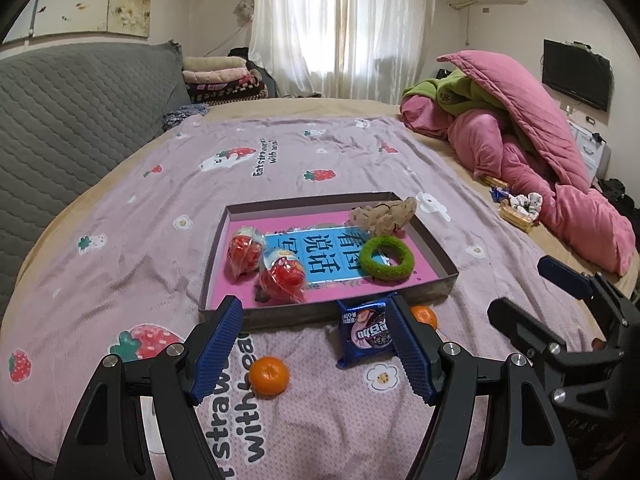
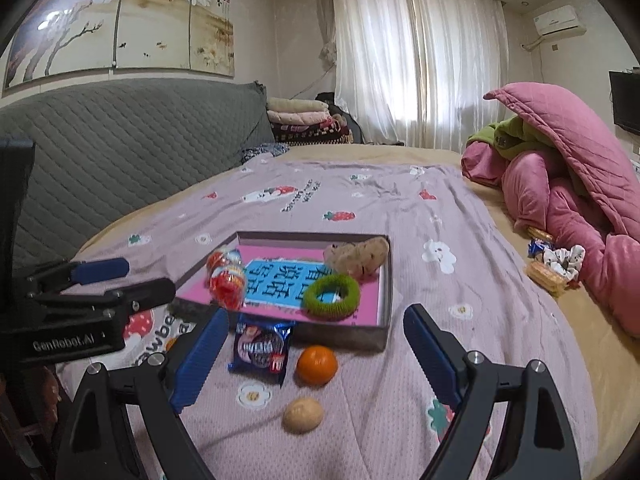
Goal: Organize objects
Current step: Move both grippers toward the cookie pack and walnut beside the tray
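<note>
With both grippers hovering low over the bedspread (image 1: 120, 216), left gripper (image 1: 316, 344) is spread wide, holding nothing; right gripper (image 2: 316, 356) likewise wide, empty. Shallow box (image 1: 436, 282) holds two red candies (image 1: 262, 260), a green ring (image 1: 386, 258), a beige plush (image 1: 382, 216). Oreo pack (image 2: 262, 348), orange (image 2: 317, 364), egg (image 2: 303, 415) lie just outside its near wall.

The cookie packet (image 2: 262, 350) and 1 orange (image 2: 317, 364) lie before the box (image 2: 340, 334).

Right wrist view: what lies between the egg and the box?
An orange sits between the egg and the box's near wall in the right wrist view, with bare blanket around it.
</note>
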Demonstrator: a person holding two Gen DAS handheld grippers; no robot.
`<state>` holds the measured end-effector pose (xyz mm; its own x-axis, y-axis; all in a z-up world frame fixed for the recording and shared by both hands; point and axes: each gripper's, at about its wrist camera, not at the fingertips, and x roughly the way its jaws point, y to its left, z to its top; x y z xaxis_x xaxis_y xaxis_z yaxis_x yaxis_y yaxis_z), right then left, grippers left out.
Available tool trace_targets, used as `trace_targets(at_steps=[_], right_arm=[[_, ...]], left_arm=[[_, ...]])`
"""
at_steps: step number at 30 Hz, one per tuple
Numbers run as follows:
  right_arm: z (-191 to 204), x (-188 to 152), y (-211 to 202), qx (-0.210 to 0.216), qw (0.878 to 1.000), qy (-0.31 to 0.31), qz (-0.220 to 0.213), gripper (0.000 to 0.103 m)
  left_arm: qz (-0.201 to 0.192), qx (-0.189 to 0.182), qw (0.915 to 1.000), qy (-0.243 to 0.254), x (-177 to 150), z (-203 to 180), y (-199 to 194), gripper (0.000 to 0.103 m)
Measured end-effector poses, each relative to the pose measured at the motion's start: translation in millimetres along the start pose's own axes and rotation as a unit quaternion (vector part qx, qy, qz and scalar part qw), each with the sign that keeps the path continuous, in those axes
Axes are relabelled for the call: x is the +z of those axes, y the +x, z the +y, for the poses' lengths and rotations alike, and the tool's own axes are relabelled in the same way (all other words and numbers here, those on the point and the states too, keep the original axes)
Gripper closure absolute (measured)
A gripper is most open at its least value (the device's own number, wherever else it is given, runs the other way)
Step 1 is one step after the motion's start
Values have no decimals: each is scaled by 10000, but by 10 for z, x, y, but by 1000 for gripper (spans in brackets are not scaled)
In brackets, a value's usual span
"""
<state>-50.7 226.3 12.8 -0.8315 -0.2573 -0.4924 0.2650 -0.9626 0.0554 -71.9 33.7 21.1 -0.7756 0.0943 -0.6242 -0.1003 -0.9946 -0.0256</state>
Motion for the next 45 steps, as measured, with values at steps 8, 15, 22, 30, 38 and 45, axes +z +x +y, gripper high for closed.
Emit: trace_targets(at_steps=[8, 15, 22, 30, 38, 45], right_arm=[[-30, -123, -20, -95, 9998, 38, 161, 14], [-13, -251, 1, -154, 9993, -46, 345, 14], [47, -406, 96, -167, 9976, -209, 639, 14], [110, -598, 263, -186, 9943, -337, 999, 14], [84, -692, 406, -196, 9922, -249, 1206, 14], [71, -729, 481, -203, 9911, -233, 1298, 14]], left_arm=[[91, -52, 9999, 64, -92, -72, -30, 28], [313, -144, 9993, 125, -218, -139, 37, 28], [606, -206, 9979, 62, -343, -178, 172, 28], [718, -252, 9971, 45, -393, -207, 288, 28], [849, -318, 9959, 53, -416, -252, 469, 28], [922, -404, 9949, 97, -415, -336, 642, 28]])
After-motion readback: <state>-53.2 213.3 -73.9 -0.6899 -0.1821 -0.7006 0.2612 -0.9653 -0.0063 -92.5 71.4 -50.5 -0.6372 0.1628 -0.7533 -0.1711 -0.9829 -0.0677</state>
